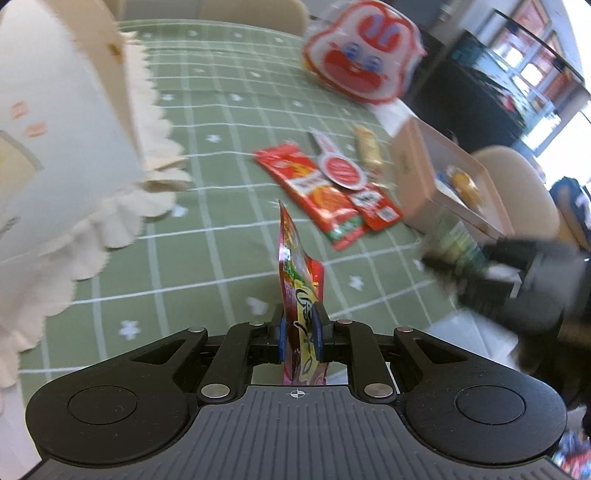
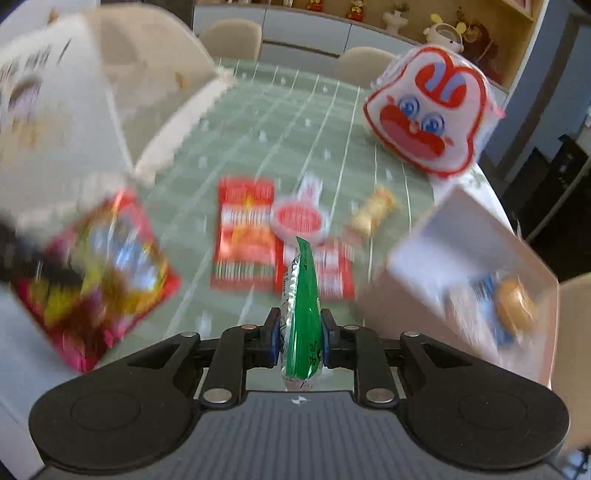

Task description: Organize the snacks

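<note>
Dining area, non-task items.
Green grid tablecloth (image 1: 229,155) covers table; beige chairs (image 2: 231,37) behind; ornaments on shelf (image 2: 447,31).

Bright daylight — heavy motion blur, fisheye-warped edges

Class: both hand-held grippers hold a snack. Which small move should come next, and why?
Probably carry the green foil packet, clamped in the right hand-held gripper, rightward over the open pale box, which sits close by and already holds a snack.

Left gripper (image 1: 300,328) and right gripper (image 2: 300,332) both clamped.
</note>
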Tool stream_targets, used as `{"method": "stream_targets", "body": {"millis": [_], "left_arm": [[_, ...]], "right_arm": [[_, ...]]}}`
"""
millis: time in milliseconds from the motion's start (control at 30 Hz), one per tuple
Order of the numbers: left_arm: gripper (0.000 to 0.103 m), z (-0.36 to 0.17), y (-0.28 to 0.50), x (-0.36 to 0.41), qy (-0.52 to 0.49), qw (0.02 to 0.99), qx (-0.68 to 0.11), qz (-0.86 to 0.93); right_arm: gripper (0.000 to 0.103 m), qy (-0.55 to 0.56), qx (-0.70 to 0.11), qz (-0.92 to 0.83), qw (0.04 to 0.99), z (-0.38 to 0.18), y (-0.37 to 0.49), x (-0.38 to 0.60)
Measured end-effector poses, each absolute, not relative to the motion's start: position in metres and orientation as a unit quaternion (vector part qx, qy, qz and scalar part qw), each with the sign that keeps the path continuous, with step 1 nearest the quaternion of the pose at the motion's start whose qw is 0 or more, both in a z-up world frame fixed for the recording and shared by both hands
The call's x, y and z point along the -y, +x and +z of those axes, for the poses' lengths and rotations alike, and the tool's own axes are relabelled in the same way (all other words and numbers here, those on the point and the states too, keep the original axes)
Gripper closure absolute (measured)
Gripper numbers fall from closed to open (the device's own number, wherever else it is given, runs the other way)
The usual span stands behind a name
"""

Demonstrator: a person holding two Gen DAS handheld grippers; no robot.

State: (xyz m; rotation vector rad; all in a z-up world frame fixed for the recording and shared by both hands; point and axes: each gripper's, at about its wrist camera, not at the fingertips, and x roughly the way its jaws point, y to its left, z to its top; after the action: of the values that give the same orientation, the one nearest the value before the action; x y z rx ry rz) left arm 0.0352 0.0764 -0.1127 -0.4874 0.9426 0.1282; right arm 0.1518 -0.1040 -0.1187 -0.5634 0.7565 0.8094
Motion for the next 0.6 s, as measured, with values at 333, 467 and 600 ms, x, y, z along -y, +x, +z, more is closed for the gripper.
{"method": "stream_targets", "body": {"millis": [333,467,600], "left_arm": [[0.085,-0.118,0.058,-0.048,-0.196,0.865,-0.462,-0.007],[0.085,-0.120,0.060,-0.044,-0.185,0.867,-0.463,-0.014],[0.085,-0.119,0.059,-0.043,-0.182,0.867,-0.464,-0.012]], "right_arm": [[0.044,-0.180,-0.403,0.314,0.841,-0.149,0.091,0.167],[0.041,-0.131,-0.433,0.282,0.846,-0.158,0.085,0.192],[0.026,-0.090,-0.437,0.280,0.850,-0.162,0.081,0.202]]}}
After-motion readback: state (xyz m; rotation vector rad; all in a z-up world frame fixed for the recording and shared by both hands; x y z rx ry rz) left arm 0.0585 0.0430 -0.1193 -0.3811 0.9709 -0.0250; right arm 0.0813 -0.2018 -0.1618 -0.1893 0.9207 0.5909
